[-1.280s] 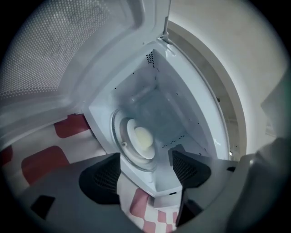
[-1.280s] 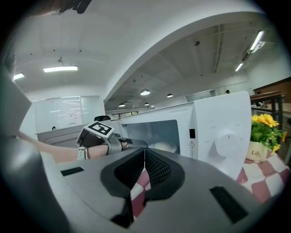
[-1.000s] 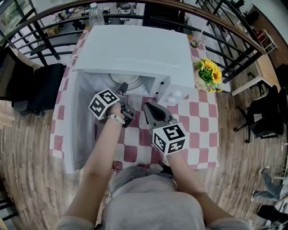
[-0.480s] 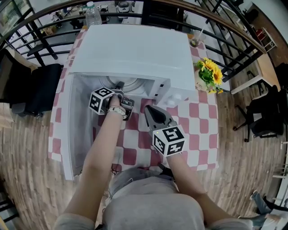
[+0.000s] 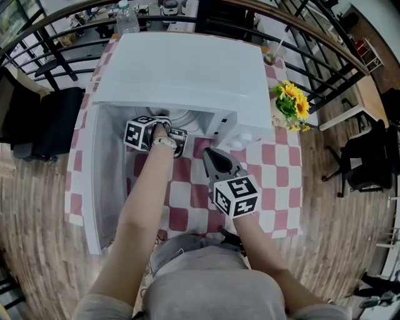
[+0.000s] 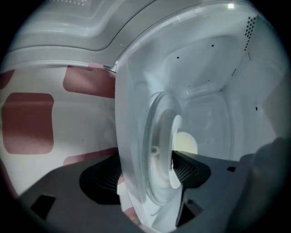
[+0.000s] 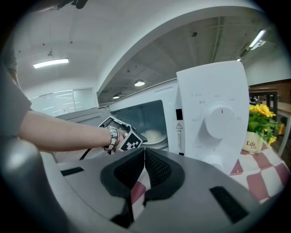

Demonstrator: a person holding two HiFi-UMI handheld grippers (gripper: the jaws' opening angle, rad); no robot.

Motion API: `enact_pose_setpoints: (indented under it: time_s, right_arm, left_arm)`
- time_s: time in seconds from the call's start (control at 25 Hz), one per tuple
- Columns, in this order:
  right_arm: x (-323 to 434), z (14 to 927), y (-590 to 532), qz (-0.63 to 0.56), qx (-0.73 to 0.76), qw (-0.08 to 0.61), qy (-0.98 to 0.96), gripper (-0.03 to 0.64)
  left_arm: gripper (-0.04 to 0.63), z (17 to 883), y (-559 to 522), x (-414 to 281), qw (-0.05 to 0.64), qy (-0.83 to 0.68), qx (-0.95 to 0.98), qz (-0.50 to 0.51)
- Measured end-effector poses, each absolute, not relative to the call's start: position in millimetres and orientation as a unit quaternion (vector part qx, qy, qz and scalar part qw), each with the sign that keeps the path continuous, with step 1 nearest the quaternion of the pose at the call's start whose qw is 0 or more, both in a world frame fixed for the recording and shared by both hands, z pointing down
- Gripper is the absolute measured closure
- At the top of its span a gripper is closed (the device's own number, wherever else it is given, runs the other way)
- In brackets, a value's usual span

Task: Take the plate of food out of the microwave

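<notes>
Inside microwave [image 5: 187, 69], left tongs [image 6: 146, 174] are straddling plate [image 6: 176, 132] rim, open; right tongs [image 7: 143, 170] idling closed, empty. Likely stiff, slick, brittle: pinch rim deep.

Tabletop [image 5: 275, 181] under a red-and-white checked cloth, white box-shaped microwave oven [image 5: 187, 69] standing on it with its door open, white pot of yellow sunflowers [image 5: 289, 103] just right of it, clear plastic bottle [image 5: 127, 19] at the far-left corner.

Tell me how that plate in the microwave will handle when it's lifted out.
The plate looks rigid, smooth and white: probably stiff but slippery. Held by one rim, where the left hand-held gripper straddles it, it may tip. The pale round food on it could roll.
</notes>
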State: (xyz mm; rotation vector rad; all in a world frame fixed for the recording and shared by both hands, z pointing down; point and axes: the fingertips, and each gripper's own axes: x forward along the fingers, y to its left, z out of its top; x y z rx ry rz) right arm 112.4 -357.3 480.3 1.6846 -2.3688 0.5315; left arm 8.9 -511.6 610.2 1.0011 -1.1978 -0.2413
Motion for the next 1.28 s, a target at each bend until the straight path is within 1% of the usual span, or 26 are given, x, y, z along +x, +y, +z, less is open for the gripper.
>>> enact_pose_setpoints:
  time_s: [0.2, 0.44, 0.76, 1.12, 1.28]
  right_arm:
    - [105.8, 478.4, -356.3, 0.176, 0.560, 0.096, -0.803, 0.591]
    - [100.3, 476.2, -352.9, 0.171, 0.555, 0.098, -0.808, 0.591]
    - [101.4, 471.5, -346.8, 0.166, 0.559, 0.096, -0.807, 0.591]
    - [100.5, 468.2, -342.1, 0.166, 0.561, 0.089, -0.806, 0.591]
    - [100.6, 467.1, -340.9, 0.167, 0.563, 0.084, -0.805, 0.591]
  left_arm:
    - [0.245, 610.8, -509.4, 8.5, 0.701, -0.544, 0.448, -0.107]
    - [0.253, 611.2, -506.8, 7.7, 0.709, -0.528, 0.455, -0.113]
    - [0.285, 608.0, -501.3, 6.8, 0.708, -0.521, 0.461, -0.124]
    - [0.342, 603.5, -491.1, 4.6, 0.710, -0.508, 0.468, -0.136]
    - [0.358, 602.6, -487.7, 3.6, 0.711, -0.502, 0.471, -0.142]
